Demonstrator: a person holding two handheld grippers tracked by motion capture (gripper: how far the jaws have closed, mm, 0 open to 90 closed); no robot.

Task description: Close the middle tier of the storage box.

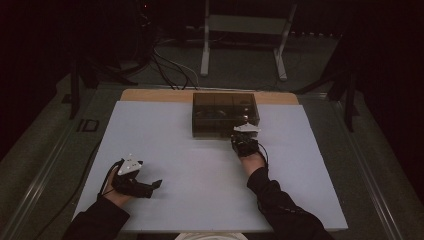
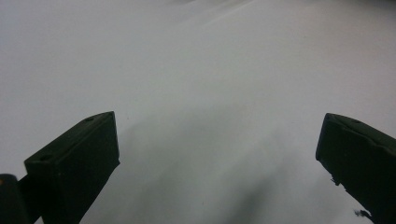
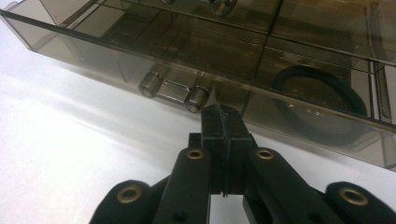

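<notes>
**A:** So where's this at? The right gripper (image 1: 244, 141) is parked up against the front of the smoked box (image 1: 225, 114) at the far middle of the white mat (image 1: 200, 170). In the right gripper view its jaws are pinched fully together with nothing between them, tips just under the little clear handle (image 3: 173, 91) on the drawer (image 3: 140, 51) front.

**B:** Yeah, so not holding anything. I can't tell if the tips actually touch the handle or sit a hair below it. The drawer looks slid in, or close to it, so my guess is the opening hasn't happened.

**A:** And the left gripper (image 1: 134, 181)?

**B:** Resting on the mat near the left corner on the person's side, well apart from the box. The left gripper view has its jaws spread wide over bare mat, nothing in them.

**A:** There's a dark ring (image 3: 321, 101) inside the compartment to the right of the handle, plus some small stuff further back I can't make out.

**B:** So basically: approach done, everything else left. I'd say the next move is hooking or nudging that handle to pull the drawer out, then whatever happens with the contents.
</notes>
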